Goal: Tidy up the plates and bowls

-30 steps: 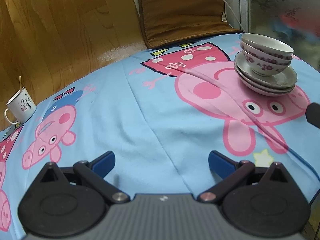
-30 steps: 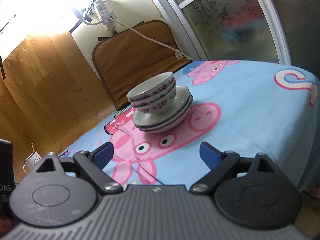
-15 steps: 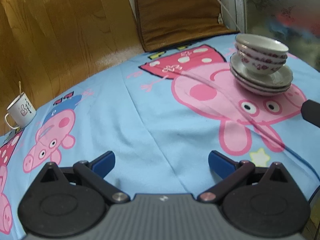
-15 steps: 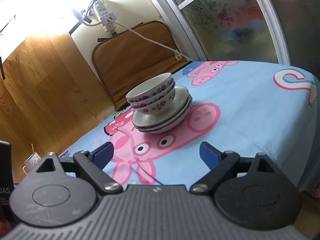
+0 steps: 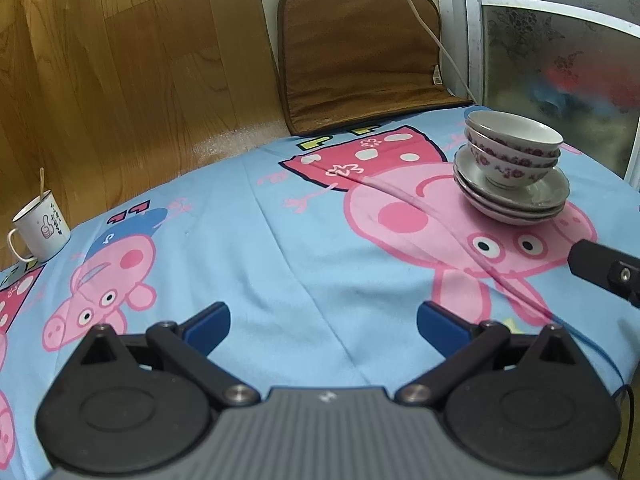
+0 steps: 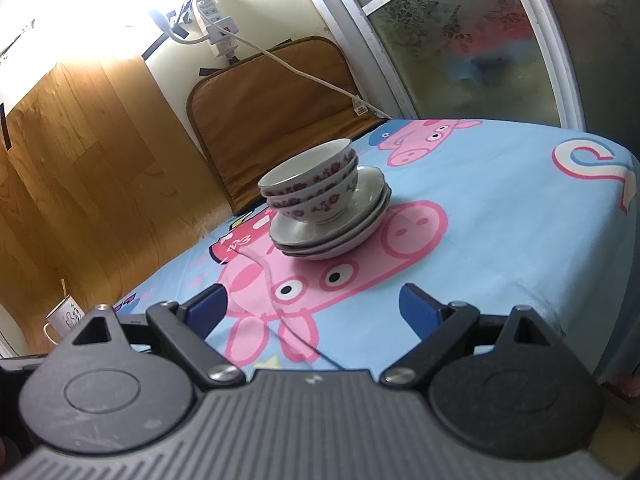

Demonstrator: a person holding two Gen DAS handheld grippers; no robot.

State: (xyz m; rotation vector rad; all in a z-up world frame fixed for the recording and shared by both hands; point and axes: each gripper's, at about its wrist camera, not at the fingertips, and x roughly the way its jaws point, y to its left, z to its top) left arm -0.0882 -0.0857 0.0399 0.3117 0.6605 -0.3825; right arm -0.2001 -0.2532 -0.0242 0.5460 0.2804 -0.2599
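Stacked white bowls with pink flower bands [image 5: 512,148] sit on a stack of white plates [image 5: 516,200] on the blue cartoon-pig tablecloth [image 5: 280,248], at the far right in the left wrist view. The same bowls [image 6: 312,188] and plates [image 6: 340,232] stand straight ahead in the right wrist view. My left gripper [image 5: 323,322] is open and empty, low over the cloth, well short and left of the stack. My right gripper [image 6: 314,308] is open and empty, a short way in front of the stack. Part of the right gripper shows at the left view's right edge [image 5: 604,268].
A white mug with a stick in it [image 5: 38,226] stands at the far left table edge, also in the right wrist view [image 6: 64,316]. A brown cushion [image 5: 360,60] leans at the back against a wood-panel wall [image 5: 120,80]. A white cable [image 6: 304,76] hangs over it. A frosted glass door [image 6: 460,40] is at right.
The left gripper has pulled back and tilted up a little, so the stack sits lower and farther right in its view. The right view has barely shifted. Both grippers stay open.
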